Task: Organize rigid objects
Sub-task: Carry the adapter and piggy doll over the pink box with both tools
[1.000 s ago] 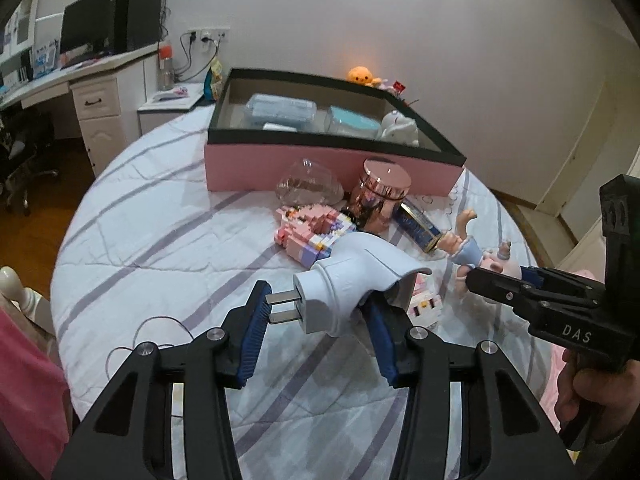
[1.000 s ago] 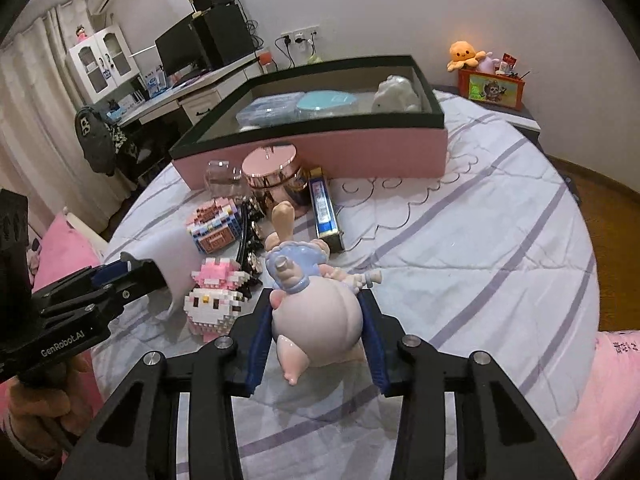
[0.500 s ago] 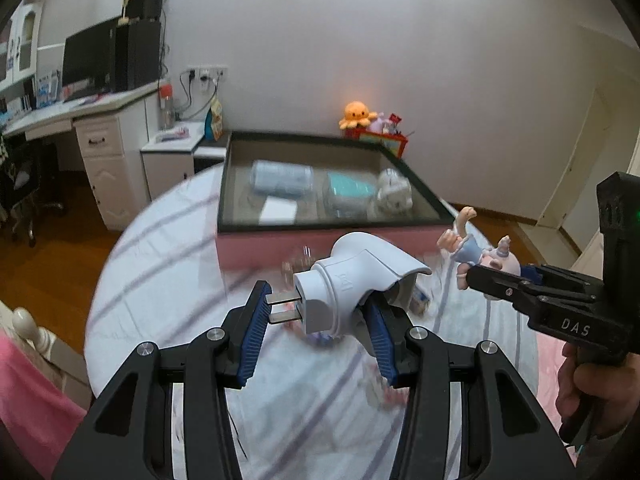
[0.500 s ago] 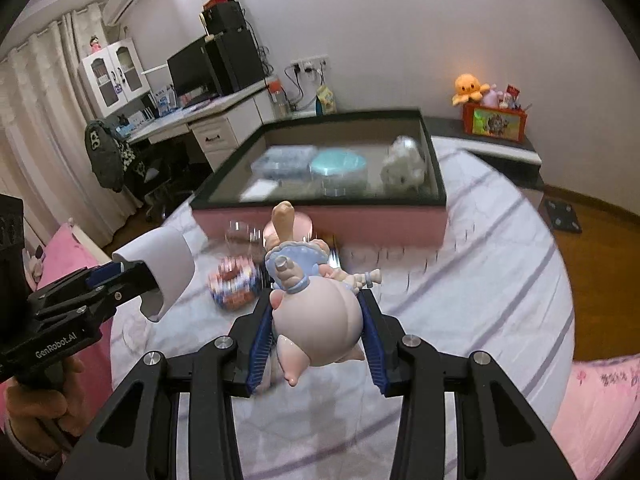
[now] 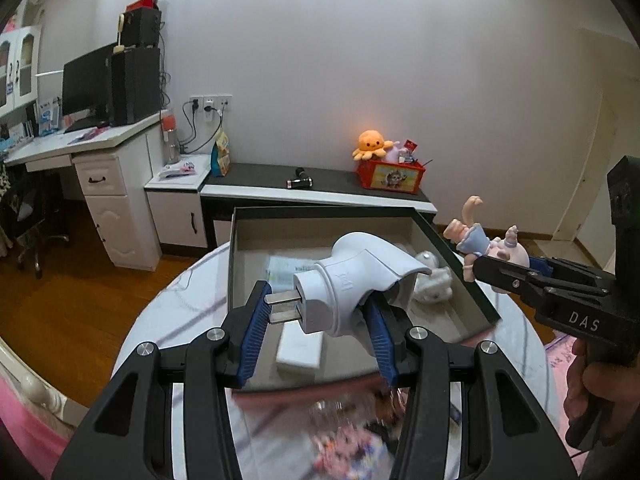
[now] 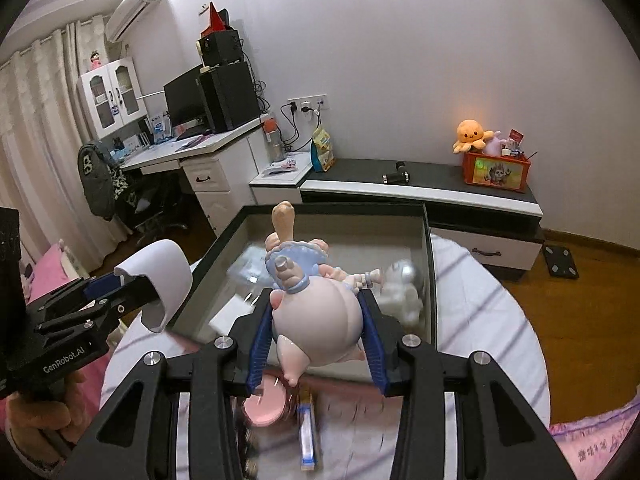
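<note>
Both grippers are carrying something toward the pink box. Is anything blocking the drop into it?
Nothing visible does. The left gripper holds the white plug and the right gripper the doll above the open box. A white plush and flat packets lie inside, with bare floor between.

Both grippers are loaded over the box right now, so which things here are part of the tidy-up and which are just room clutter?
Part of the job:
- white plug adapter in the left gripper
- doll figurine in the right gripper
- pink box, partly filled
- pink tin on the bed

Room clutter:
- orange octopus plush
- red toy bin
- monitor
</note>
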`<action>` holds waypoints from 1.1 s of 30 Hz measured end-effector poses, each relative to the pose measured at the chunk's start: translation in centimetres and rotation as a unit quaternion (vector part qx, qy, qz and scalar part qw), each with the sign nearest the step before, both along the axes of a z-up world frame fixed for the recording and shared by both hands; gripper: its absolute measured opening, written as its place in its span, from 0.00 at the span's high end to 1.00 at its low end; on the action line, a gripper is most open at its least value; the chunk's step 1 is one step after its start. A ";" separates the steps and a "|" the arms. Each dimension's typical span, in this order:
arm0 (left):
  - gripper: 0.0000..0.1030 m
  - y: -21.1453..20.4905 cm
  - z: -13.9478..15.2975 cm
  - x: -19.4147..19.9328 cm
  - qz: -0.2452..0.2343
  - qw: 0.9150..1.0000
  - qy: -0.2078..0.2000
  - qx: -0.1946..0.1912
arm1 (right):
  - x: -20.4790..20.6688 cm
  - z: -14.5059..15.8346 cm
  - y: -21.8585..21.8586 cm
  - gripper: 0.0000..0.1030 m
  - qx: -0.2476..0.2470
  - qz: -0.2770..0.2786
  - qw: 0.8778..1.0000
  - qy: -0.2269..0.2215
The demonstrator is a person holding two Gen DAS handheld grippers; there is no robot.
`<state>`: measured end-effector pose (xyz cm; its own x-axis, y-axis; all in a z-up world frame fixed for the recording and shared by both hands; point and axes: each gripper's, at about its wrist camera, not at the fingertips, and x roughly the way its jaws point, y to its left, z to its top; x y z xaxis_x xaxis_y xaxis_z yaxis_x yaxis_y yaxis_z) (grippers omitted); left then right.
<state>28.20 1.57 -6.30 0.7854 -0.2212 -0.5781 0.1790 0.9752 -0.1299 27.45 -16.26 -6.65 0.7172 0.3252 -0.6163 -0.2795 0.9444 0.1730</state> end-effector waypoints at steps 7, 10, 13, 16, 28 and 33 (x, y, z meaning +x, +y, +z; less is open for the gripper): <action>0.54 -0.9 -2.0 4.4 -0.003 1.000 0.025 0.004 | 4.3 -2.0 0.4 0.59 -0.007 -0.006 1.000 0.025; 0.54 -1.1 -2.8 5.4 -0.003 0.999 0.033 0.004 | 5.5 -2.9 0.4 0.59 -0.009 -0.008 0.999 0.034; 0.54 -1.3 -3.1 6.1 -0.002 0.999 0.035 0.005 | 6.3 -3.3 0.3 0.59 -0.012 -0.012 0.999 0.038; 0.54 -1.5 -3.4 6.9 0.001 0.999 0.037 0.009 | 7.2 -3.8 0.2 0.59 -0.013 -0.017 0.999 0.043; 0.16 -2.1 -4.0 7.1 0.019 0.999 0.038 0.030 | 8.4 -5.3 0.1 0.29 -0.023 -0.034 0.998 0.054; 0.00 -1.2 -2.4 5.0 0.033 0.999 0.016 0.024 | 6.8 -3.9 -0.8 0.12 -0.011 -0.053 0.998 0.041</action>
